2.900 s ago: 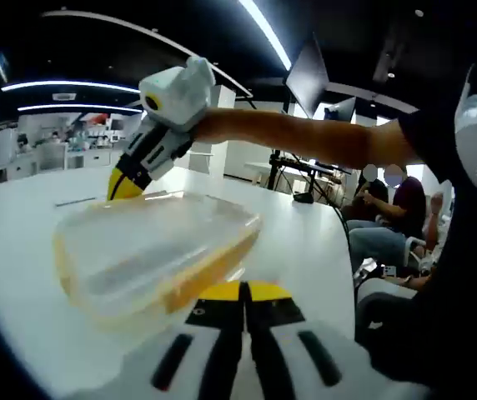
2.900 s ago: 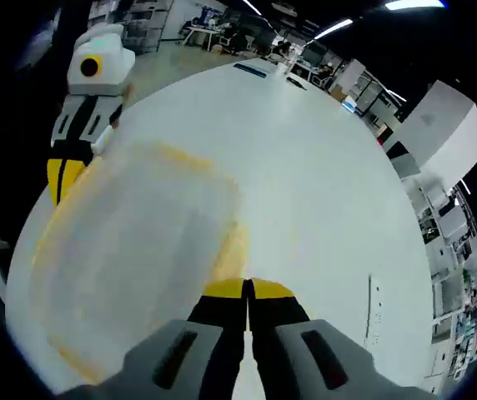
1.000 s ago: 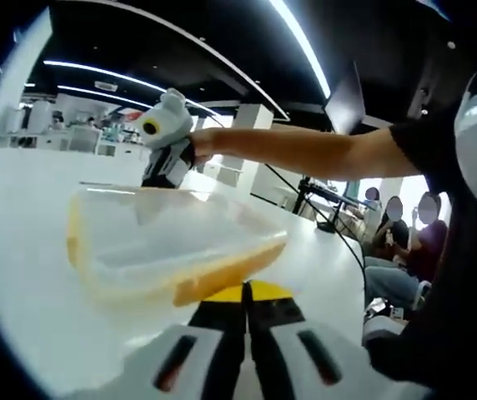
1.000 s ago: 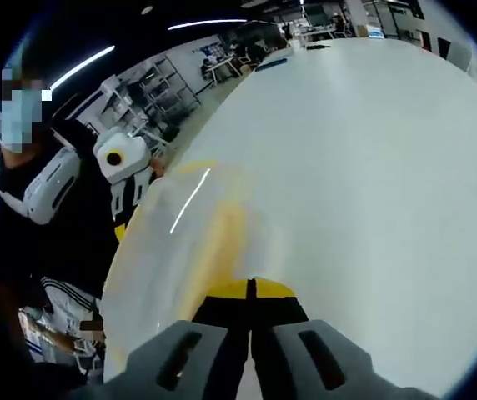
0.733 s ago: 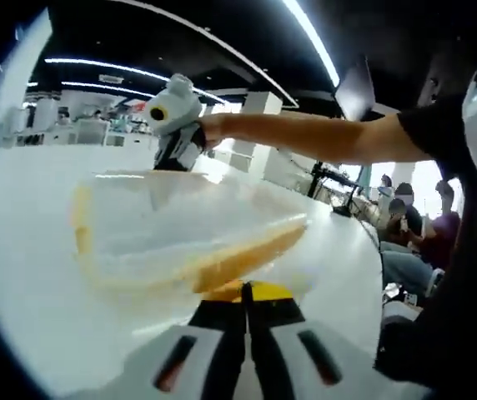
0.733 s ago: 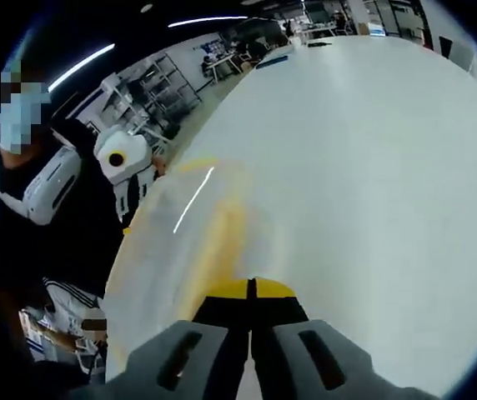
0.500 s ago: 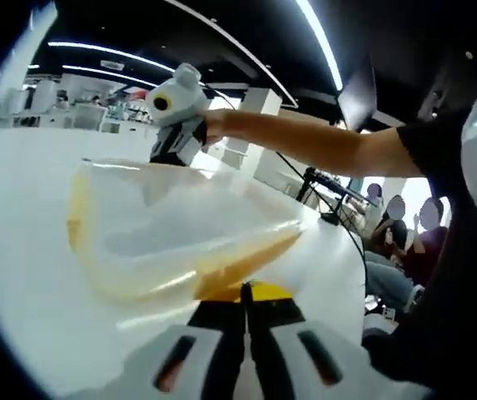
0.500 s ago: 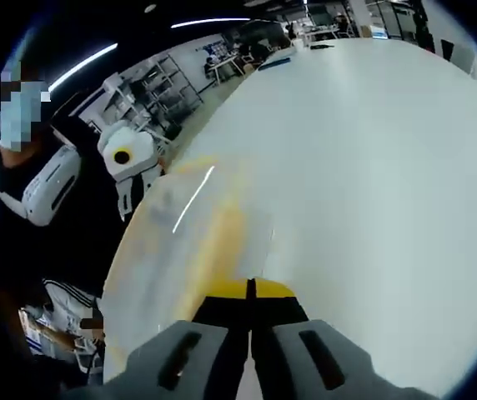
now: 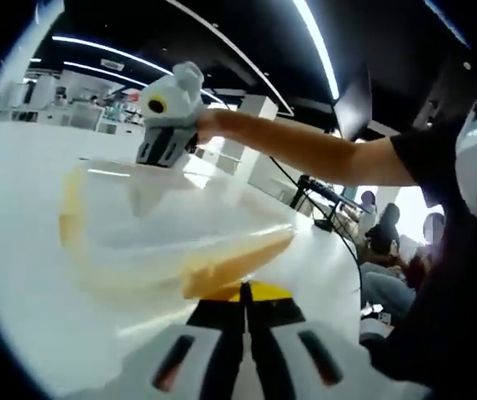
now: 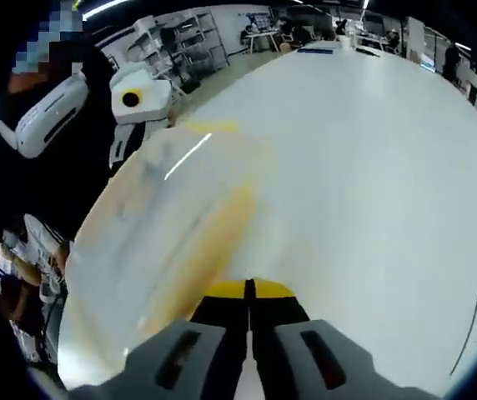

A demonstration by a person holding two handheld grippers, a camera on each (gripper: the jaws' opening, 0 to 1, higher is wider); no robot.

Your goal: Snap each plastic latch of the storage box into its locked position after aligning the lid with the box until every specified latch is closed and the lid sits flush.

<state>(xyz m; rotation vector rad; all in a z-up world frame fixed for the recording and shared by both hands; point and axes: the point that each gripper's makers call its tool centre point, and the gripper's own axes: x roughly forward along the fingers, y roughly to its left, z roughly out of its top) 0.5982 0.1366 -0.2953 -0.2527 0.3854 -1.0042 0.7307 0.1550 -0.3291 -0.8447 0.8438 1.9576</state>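
Note:
A clear plastic storage box (image 9: 168, 229) with its lid on and yellow latches lies on the white table (image 9: 9, 283). In the left gripper view my left gripper (image 9: 243, 293) is shut, with its yellow tips at the box's near yellow latch (image 9: 230, 267). My right gripper (image 9: 153, 158) stands at the box's far edge, held by a bare arm (image 9: 305, 154). The right gripper view shows the same box (image 10: 159, 221) at lower left. There my right gripper (image 10: 248, 289) is shut beside a long yellow latch (image 10: 209, 242). The left gripper (image 10: 124, 146) stands past the box's far side, its tips hidden.
The white table (image 10: 372, 167) stretches far to the right in the right gripper view. Seated people (image 9: 380, 242) and a monitor (image 9: 351, 104) are off the table's right side. Shelving (image 10: 180, 37) stands in the background. The person's dark-clothed body (image 9: 464, 275) is close.
Both views have shifted with the hands. The box looks slightly turned and lower in the left gripper view. Both grippers stay shut at opposite sides of the box.

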